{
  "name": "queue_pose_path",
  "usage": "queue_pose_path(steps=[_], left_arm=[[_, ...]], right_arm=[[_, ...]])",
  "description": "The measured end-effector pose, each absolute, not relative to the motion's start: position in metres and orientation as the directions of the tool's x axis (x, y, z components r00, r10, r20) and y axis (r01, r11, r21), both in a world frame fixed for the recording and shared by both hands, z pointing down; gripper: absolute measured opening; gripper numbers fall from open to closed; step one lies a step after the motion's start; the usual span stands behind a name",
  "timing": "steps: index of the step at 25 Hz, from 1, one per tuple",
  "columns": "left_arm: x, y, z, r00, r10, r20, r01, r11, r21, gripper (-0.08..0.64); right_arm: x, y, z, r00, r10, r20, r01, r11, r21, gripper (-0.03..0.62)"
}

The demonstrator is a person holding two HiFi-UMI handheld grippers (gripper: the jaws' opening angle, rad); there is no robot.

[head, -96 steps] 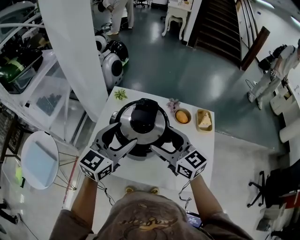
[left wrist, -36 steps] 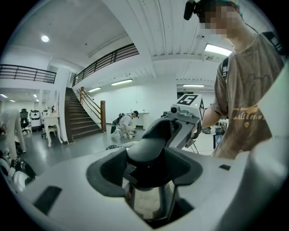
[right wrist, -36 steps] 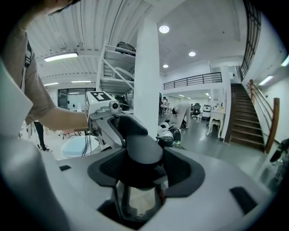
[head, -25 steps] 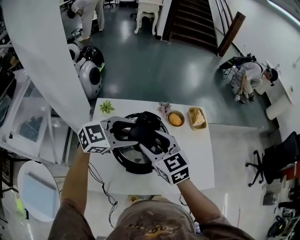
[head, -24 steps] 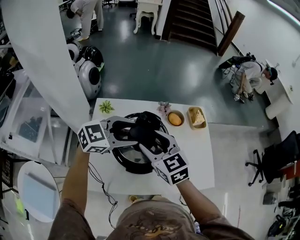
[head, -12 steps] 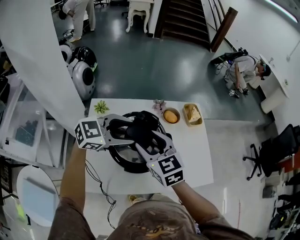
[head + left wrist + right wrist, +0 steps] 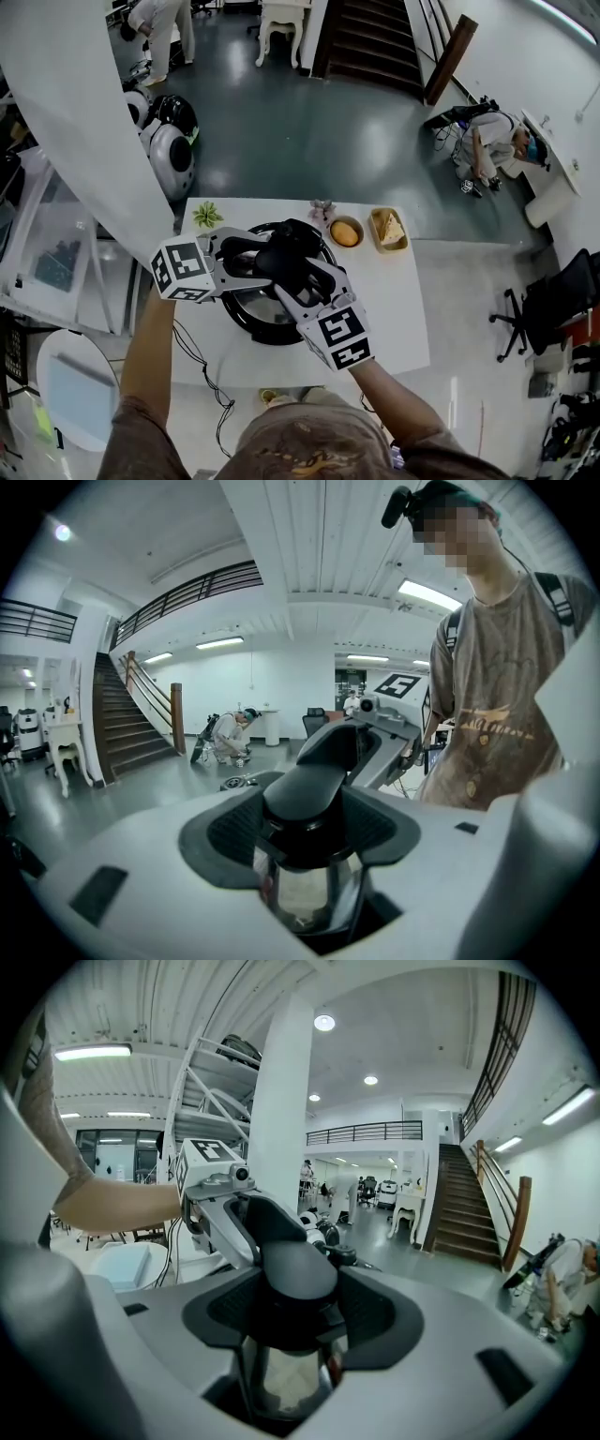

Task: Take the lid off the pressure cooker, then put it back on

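Note:
The pressure cooker [image 7: 246,319] stands on the white table [image 7: 398,323], its lid topped by a black handle [image 7: 289,246]. My left gripper [image 7: 267,255] reaches in from the left and my right gripper [image 7: 298,274] from the near right. Both are shut on that handle. In the left gripper view the handle [image 7: 305,789] sits between the black pads [image 7: 223,832], with shiny steel below. The right gripper view shows the same handle [image 7: 295,1274] between its pads [image 7: 377,1312]. Whether the lid rests on the pot or hangs just above it I cannot tell.
Behind the cooker are a small green plant [image 7: 207,215], a bowl with an orange item [image 7: 345,232] and a yellow dish of food [image 7: 388,228]. A white pillar [image 7: 75,112] rises at the left. A person crouches on the floor far right [image 7: 487,141].
Since the oldest frame both grippers have moved from the cooker's near side onto the lid handle and closed on it. Over the last second they have stayed still.

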State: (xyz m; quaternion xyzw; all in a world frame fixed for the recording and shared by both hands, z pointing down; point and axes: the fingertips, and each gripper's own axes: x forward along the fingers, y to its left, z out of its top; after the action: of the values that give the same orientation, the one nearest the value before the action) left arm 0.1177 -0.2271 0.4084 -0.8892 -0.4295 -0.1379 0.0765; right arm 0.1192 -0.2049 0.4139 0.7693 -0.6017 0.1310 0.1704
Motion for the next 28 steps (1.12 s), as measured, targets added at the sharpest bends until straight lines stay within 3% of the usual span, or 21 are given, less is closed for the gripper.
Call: queue_pose_path(steps=[9, 28], left_arm=[[0.117, -0.222, 0.39, 0.607, 0.72, 0.338, 0.773, -0.633, -0.039, 0.265], [0.138, -0.164, 0.361, 0.644, 0.686, 0.338, 0.74, -0.67, -0.051, 0.265]], right_arm=[[0.121, -0.2, 0.4, 0.209, -0.897, 0.39, -0.977, -0.211, 0.038, 0.256], [0.142, -0.142, 0.369, 0.183, -0.922, 0.342, -0.983, -0.174, 0.057, 0.258]])
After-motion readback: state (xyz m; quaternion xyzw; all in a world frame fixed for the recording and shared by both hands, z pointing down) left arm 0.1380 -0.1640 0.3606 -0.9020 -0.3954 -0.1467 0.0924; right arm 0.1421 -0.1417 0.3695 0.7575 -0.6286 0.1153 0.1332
